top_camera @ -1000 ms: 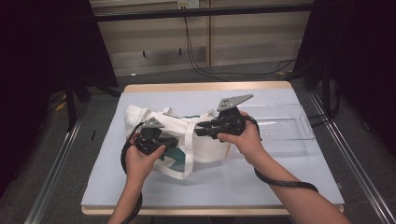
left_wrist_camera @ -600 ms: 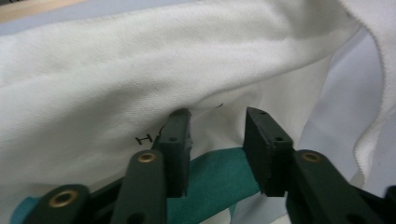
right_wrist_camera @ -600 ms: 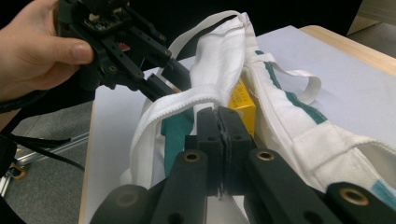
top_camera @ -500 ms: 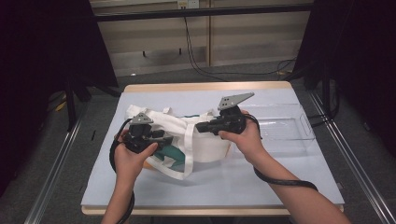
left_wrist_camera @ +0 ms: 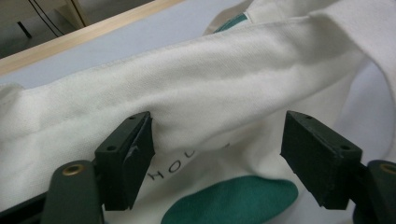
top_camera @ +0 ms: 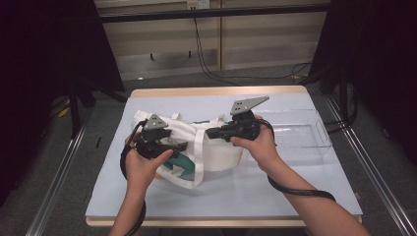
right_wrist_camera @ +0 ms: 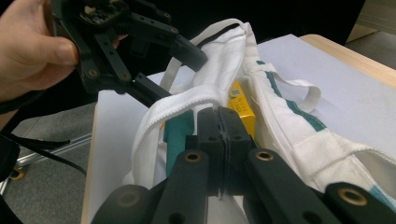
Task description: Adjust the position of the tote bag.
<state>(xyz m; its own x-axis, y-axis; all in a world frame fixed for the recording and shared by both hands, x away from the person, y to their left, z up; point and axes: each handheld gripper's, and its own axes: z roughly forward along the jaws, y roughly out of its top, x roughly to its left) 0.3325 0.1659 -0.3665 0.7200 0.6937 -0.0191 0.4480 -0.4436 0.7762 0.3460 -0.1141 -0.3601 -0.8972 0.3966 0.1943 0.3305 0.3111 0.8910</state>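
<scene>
Light blue table (top_camera: 295,182), dark room behind. One white cloth tote bag (top_camera: 216,152) lies left of the clear plastic tray (top_camera: 300,135), just beside it. Two grippers, both at the bag. Right gripper (right_wrist_camera: 219,128) jaws pressed together; looks like they pinch the bag's rim, fabric bunched at the pads. Left gripper (left_wrist_camera: 219,158) jaws spread, just been opening, bag's hem between them but not pinched. One yellow box (right_wrist_camera: 243,112) visible inside the bag. Bag is soft, light, floppy: will sag and fold, so grip the stitched rim or a strap, not the panel. Two straps seen.
</scene>
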